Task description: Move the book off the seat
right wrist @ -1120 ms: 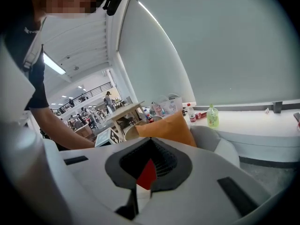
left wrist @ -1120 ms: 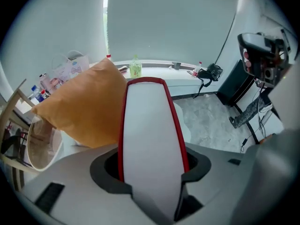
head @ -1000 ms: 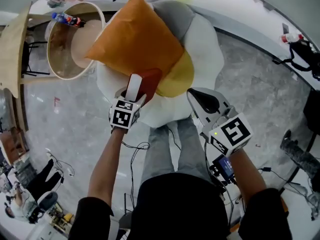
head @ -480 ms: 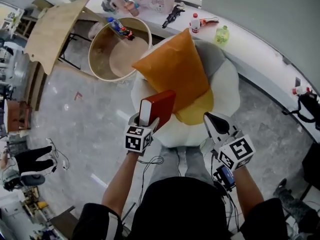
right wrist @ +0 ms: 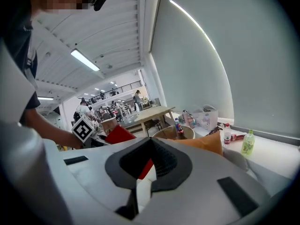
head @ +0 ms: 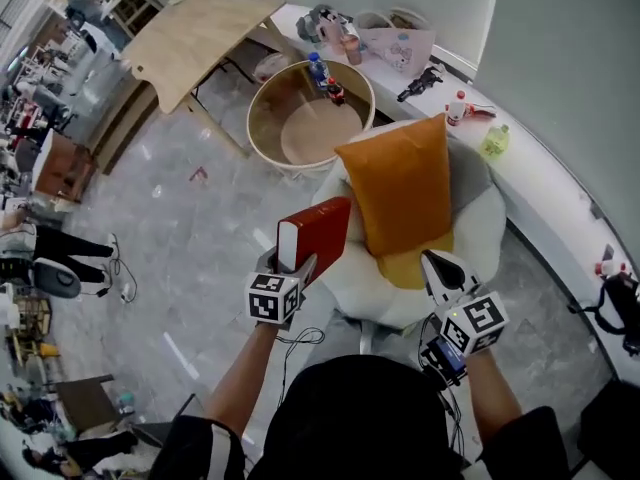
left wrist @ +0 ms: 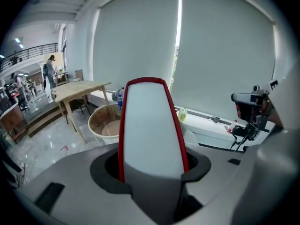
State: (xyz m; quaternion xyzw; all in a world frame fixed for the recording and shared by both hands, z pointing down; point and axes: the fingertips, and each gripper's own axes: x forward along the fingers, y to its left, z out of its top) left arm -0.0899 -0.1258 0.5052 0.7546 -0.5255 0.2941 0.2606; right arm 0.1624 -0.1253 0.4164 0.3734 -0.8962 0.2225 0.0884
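Note:
A red-covered book point(head: 318, 236) with white page edges is clamped in my left gripper point(head: 290, 268), held up in the air to the left of the seat. In the left gripper view the book point(left wrist: 150, 125) stands upright between the jaws, page edges facing the camera. The seat is a white round padded chair point(head: 483, 230) with an orange cushion point(head: 400, 183) leaning on a yellow one point(head: 425, 266). My right gripper point(head: 440, 265) hovers at the seat's front edge, its jaws together with nothing in them; its own view point(right wrist: 150, 146) shows the same.
A round wooden tub point(head: 310, 118) with bottles at its rim stands behind the seat on the left. Beyond it is a wooden table point(head: 200, 38). A white ledge point(head: 530, 168) with bottles runs behind the seat. People stand at the far left.
The left gripper has lifted the book up off the seat and over to the left, turning it more upright. The right gripper has risen a little, still shut.

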